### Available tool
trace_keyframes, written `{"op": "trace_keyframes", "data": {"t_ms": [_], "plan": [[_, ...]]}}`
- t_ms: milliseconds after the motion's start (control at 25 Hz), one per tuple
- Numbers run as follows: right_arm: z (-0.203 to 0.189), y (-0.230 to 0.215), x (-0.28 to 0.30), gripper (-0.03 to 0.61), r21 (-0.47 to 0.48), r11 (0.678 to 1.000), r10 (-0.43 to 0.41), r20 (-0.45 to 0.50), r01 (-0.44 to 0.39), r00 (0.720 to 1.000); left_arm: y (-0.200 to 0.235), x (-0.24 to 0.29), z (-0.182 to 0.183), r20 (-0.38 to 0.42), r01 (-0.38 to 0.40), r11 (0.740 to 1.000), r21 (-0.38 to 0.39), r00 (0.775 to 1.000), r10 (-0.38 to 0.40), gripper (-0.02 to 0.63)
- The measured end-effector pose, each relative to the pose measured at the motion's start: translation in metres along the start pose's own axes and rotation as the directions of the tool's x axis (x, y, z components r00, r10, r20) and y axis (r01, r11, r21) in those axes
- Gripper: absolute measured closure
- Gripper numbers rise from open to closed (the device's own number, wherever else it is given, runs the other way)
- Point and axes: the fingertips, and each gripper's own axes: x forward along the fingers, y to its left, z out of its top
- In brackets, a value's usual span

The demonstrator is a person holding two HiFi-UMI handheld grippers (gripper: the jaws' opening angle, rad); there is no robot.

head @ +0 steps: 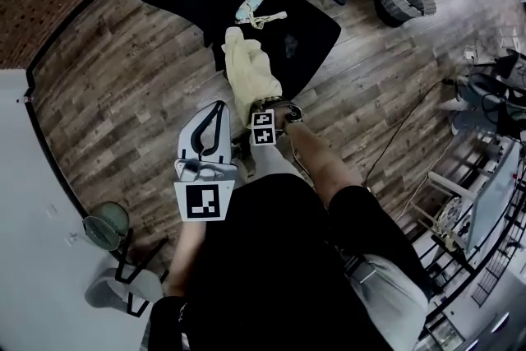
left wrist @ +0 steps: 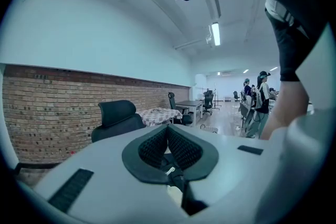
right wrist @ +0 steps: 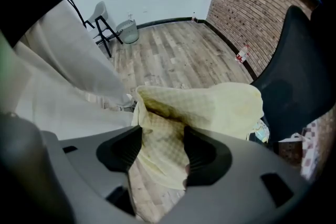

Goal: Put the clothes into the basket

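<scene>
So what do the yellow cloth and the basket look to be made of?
Yellow cloth: soft matte fabric, probably cotton; a fine check weave and limp folds show. Basket: grey, matte, seemingly woven wicker or rope, judging by its ribbed wall; too small to be sure.

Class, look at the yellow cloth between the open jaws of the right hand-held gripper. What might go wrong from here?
The right hand-held gripper has its jaws apart around the yellow cloth; closing may pinch only a loose fold, which could slip out on lifting.
The basket stands far across the floor, so the cloth may trail or drop on the way.
The patterned cloth on the chair could be overlooked.
</scene>
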Motion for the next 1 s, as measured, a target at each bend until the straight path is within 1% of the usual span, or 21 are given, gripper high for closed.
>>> {"op": "trace_keyframes", "data": {"t_ms": [80,120,200,240,320,360,440,560,680,840,1000], "plan": [[0.001,-0.002,0.002,0.325,0.005,1.0,0.001,0.0,-0.001,1.0,0.004,0.0,-0.002,-0.004,-0.009,1.0,-0.008,1.0,0.009,0.6],[0.001,-0.003,0.002,0.338,0.01,1.0,-0.001,-0.001,0.001,1.0,0.005,-0.001,-0.003,-0.005,-0.011,1.0,-0.009,1.0,0.011,0.6],[0.001,-0.007,0.001,0.385,0.033,0.999,-0.015,0.003,0.015,1.0,0.006,-0.001,-0.003,-0.002,-0.009,1.0,-0.011,1.0,0.009,0.6],[0.001,-0.009,0.0,0.431,0.053,0.998,-0.024,0.006,0.023,1.0,0.006,-0.001,-0.003,-0.002,-0.006,1.0,-0.009,1.0,0.006,0.6],[-0.001,-0.012,-0.001,0.514,0.119,0.992,-0.037,0.011,0.035,0.999,0.006,-0.001,-0.004,-0.005,0.002,1.0,-0.003,1.0,-0.002,0.6],[-0.002,-0.013,-0.002,0.535,0.161,0.986,-0.039,0.014,0.037,0.999,0.008,-0.001,-0.005,-0.008,0.005,1.0,-0.002,1.0,-0.005,0.6],[-0.004,-0.014,-0.005,0.548,0.249,0.968,-0.041,0.028,0.033,0.999,0.01,-0.001,-0.007,-0.007,0.009,1.0,-0.009,1.0,-0.009,0.6],[-0.006,-0.013,-0.011,0.551,0.376,0.926,-0.043,0.066,0.016,0.997,0.012,-0.003,-0.008,0.0,0.02,0.999,-0.026,1.0,-0.02,0.6],[-0.005,-0.016,-0.025,0.552,0.501,0.865,-0.074,0.11,0.009,0.991,0.009,-0.008,-0.009,0.01,0.042,0.999,-0.032,0.999,-0.041,0.6],[0.0,-0.027,-0.054,0.552,0.615,0.788,-0.175,0.159,0.042,0.972,0.004,-0.016,-0.01,0.018,0.073,0.997,-0.024,0.997,-0.072,0.6],[0.0,-0.036,-0.084,0.554,0.689,0.718,-0.284,0.164,0.096,0.945,0.001,-0.025,-0.011,0.031,0.098,0.995,-0.03,0.995,-0.097,0.6]]}}
